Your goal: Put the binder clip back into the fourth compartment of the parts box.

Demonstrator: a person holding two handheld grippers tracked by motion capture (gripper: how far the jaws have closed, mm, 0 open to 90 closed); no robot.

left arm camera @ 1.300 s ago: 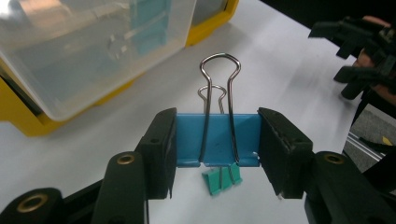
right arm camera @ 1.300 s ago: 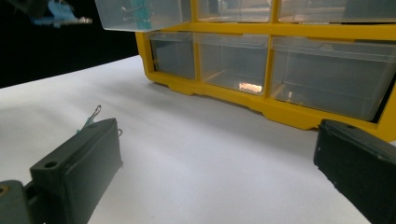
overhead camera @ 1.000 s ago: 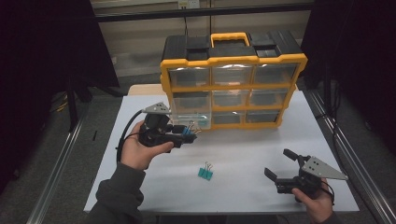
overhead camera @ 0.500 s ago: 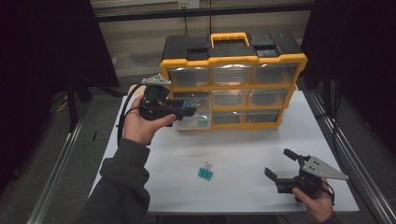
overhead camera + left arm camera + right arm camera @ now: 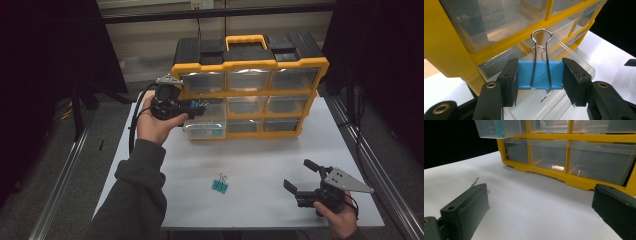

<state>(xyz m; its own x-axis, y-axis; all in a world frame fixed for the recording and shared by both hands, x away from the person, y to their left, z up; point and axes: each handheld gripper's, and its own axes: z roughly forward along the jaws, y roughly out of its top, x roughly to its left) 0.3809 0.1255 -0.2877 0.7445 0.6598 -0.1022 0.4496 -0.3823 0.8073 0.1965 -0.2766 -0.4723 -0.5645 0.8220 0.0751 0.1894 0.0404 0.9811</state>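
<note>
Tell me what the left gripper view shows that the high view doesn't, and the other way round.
Left gripper view: the blue binder clip up close, clamped between the left hand-held gripper jaws, wire handles upward. High view: the teal binder clip on the white table, and the right hand-held gripper, open. Both: the yellow drawer organizer with one clear drawer pulled out.

A lab-like recording bay: a plain white table [image 5: 280, 165] stands between black curtains [image 5: 45, 60], with metal floor rails [image 5: 62, 185] beside the table and a yellow-framed plastic drawer organiser [image 5: 250, 92] on it.
</note>
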